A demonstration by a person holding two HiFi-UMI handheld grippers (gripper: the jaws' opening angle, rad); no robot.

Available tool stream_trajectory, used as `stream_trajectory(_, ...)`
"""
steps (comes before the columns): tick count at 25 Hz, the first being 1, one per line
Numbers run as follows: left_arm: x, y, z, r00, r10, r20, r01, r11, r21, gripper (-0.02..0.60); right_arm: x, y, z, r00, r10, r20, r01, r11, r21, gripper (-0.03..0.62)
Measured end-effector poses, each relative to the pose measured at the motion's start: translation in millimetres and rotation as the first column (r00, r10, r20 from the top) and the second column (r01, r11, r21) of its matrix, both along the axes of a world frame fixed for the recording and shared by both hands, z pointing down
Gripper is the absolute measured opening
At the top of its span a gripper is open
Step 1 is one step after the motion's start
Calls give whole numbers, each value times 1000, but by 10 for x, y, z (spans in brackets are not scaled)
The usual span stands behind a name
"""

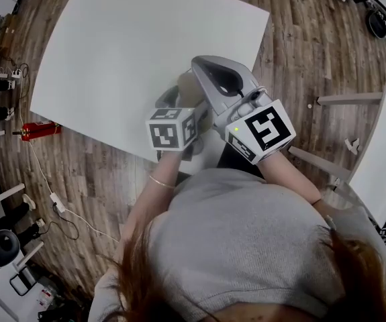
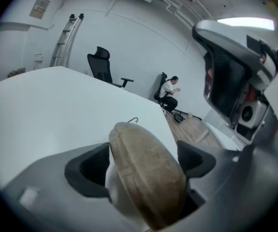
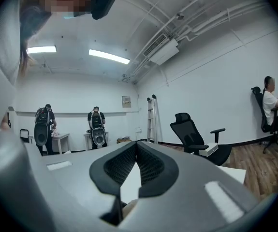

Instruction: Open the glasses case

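White table (image 1: 146,45) filled the room's middle. Tan glasses case (image 2: 153,178) sat tilted between the left gripper (image 2: 142,164) jaws, which stood wide apart, with a gap at the case's 3 o'clock side, over the table's 6 o'clock edge. Right gripper (image 3: 138,151) was at 3 o'clock of the left, jaws pressed together.

glasses case (image 2: 148,178) inside left gripper (image 2: 141,164)
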State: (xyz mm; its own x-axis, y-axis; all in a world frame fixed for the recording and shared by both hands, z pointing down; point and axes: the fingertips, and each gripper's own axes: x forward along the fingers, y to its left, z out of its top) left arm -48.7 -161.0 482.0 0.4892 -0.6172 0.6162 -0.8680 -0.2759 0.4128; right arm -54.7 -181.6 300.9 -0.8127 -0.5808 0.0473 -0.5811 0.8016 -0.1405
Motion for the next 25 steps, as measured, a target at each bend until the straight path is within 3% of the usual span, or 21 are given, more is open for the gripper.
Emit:
stream_trajectory(12, 250, -88, 63, 999, 48, -1, -48, 997, -58, 436, 81, -53, 21, 1000, 15, 19, -15, 1000, -12, 3)
stream_trajectory(20, 135, -59, 65, 994, -6, -113, 1, 999, -45, 417, 111, -70, 23, 1000, 18, 23, -18, 1000, -7, 3)
stream_trajectory(25, 41, -57, -138, 949, -60, -309, 54, 998, -25, 404, 107, -61, 7, 999, -28, -22, 29, 999, 45, 5)
